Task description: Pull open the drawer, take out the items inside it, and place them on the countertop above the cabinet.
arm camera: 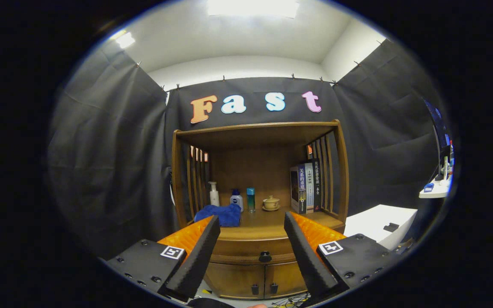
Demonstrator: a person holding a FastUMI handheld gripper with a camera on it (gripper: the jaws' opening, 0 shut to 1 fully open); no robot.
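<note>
A wooden cabinet stands ahead of me with its drawer [253, 248] closed and a dark round knob [265, 256] at its middle. The countertop [268, 222] above the drawer sits under a shelf hood. My gripper [251, 221] is open, its fingers spread wide, and the knob lies between and a little below the fingertips, still some way beyond them. Nothing is held. The drawer's contents are hidden.
On the countertop lie a blue cloth [220, 214], a white pump bottle [214, 194], a white and blue bottle [236, 199], a teal bottle [250, 199], a lidded teacup [271, 203] and books [306, 186]. Two lower doors [250, 280] sit under the drawer. A white table [379, 222] stands at the right.
</note>
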